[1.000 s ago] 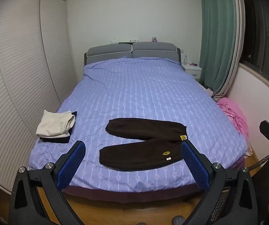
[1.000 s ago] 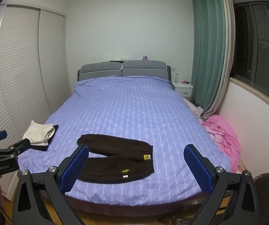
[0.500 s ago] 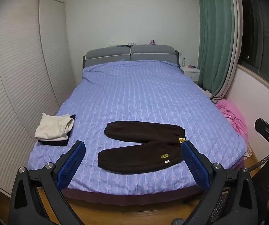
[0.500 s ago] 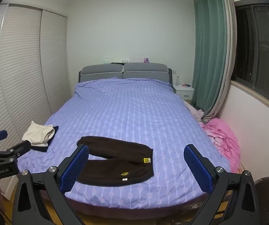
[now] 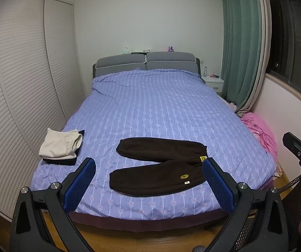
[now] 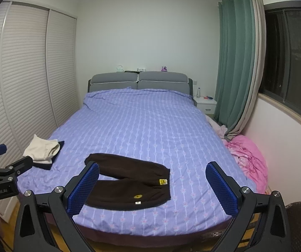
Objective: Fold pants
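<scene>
The pants are dark brown and fleecy, lying flat near the foot of the bed, legs splayed apart in a V pointing left, waistband on the right. Two small yellow patches and a white tag sit near the waist. Not folded at all yet. The bedspread is purple with a striped print. Over at the bed's left edge there's a stack of folded clothes, cream on top of something dark, well apart from the pants. A pink blanket is bunched on the floor by the right side. Left hand-held gripper and right hand-held gripper both hover short of the bed, spread wide, nothing in them.
</scene>
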### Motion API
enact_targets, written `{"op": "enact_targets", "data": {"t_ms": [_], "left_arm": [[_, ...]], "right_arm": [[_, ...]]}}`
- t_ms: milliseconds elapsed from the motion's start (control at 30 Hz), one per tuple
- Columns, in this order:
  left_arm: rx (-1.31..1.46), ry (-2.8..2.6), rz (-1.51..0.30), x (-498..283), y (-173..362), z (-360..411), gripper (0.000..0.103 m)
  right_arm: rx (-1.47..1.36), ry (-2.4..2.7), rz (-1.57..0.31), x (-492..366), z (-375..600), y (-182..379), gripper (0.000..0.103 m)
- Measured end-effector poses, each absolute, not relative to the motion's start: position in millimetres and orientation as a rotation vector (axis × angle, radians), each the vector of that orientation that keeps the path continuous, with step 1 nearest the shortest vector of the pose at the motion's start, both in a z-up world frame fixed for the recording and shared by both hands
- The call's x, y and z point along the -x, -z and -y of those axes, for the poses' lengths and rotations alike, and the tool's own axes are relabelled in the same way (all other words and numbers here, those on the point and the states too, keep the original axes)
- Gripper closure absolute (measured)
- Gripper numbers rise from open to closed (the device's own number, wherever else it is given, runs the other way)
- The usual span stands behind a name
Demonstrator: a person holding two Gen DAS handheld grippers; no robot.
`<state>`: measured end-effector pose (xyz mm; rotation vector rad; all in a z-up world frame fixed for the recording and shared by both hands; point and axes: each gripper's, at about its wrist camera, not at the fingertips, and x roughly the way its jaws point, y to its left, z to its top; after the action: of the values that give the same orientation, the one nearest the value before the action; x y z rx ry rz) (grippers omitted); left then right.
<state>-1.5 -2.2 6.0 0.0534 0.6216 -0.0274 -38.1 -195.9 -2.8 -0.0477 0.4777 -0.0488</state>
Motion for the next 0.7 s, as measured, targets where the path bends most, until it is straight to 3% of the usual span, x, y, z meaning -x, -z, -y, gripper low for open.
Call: {"op": "enact_targets", "data": {"t_ms": [700], "left_arm": [[-0.038,0.034,-0.617,11,-8,-3,0.000]], "right_arm": [[0.059,0.058,-0.453,49,193,1,0.001]]}}
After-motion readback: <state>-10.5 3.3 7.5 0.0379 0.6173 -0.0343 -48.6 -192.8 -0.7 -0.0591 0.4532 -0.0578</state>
